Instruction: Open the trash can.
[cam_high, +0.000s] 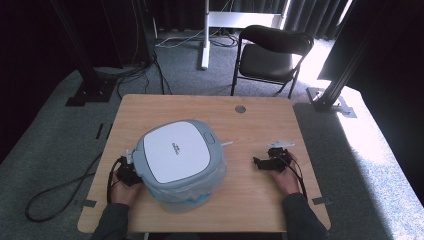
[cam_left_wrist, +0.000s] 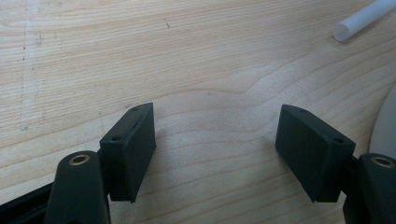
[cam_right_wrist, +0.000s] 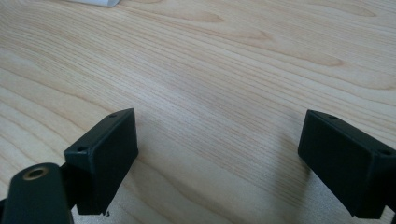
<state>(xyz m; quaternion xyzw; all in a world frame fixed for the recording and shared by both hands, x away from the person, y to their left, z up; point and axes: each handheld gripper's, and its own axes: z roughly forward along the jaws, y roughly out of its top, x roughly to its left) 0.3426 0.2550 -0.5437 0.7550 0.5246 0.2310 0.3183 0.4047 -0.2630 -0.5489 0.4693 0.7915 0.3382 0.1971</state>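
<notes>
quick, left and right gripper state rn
left gripper: open, holding nothing, bare table between its jaws
right gripper: open, holding nothing, bare table between its jaws

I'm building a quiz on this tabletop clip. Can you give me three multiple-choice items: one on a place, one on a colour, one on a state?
1. Where on the table does the lidded bin stand?
A. Left of its middle, near the left tool
B. At the far right corner
C. On the chair

2. What colour is the bin's lid top?
A. Red
B. White
C. Black

3. How do the right tool's jaws stand?
A. Shut on a straw
B. Shut on the bin
C. Open over bare wood

Key: 1 A, the bin sits beside the left tool; 2 B, the lid panel is white inside a grey rim; 3 C, wood shows between the jaws.
</notes>
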